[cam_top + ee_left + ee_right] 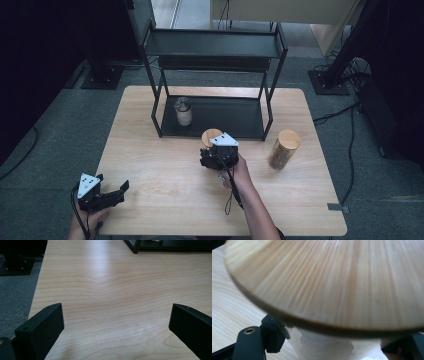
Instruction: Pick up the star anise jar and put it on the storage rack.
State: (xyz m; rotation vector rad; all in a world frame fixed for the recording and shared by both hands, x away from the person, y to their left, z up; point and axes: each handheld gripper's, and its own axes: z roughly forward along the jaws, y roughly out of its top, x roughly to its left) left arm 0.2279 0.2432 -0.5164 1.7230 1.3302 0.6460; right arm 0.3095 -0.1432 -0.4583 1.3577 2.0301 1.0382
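Light wood table (165,165) on grey carpet, black shelf rack (215,75) along its far edge. Wooden-lid jar (211,137) stands mid-table just in front of the rack, right gripper (214,156) clamped on its body under the lid. Left gripper (120,190) is released, jaws spread, near the front-left corner; second wooden-lid jar (283,149) near the right edge.

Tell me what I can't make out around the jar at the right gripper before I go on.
- Jar contents: right gripper view, wooden lid covers them, blurred.
- Jaw contact with the jar: high view, right gripper hides it.
- Cup contents on the rack: high view, too small.
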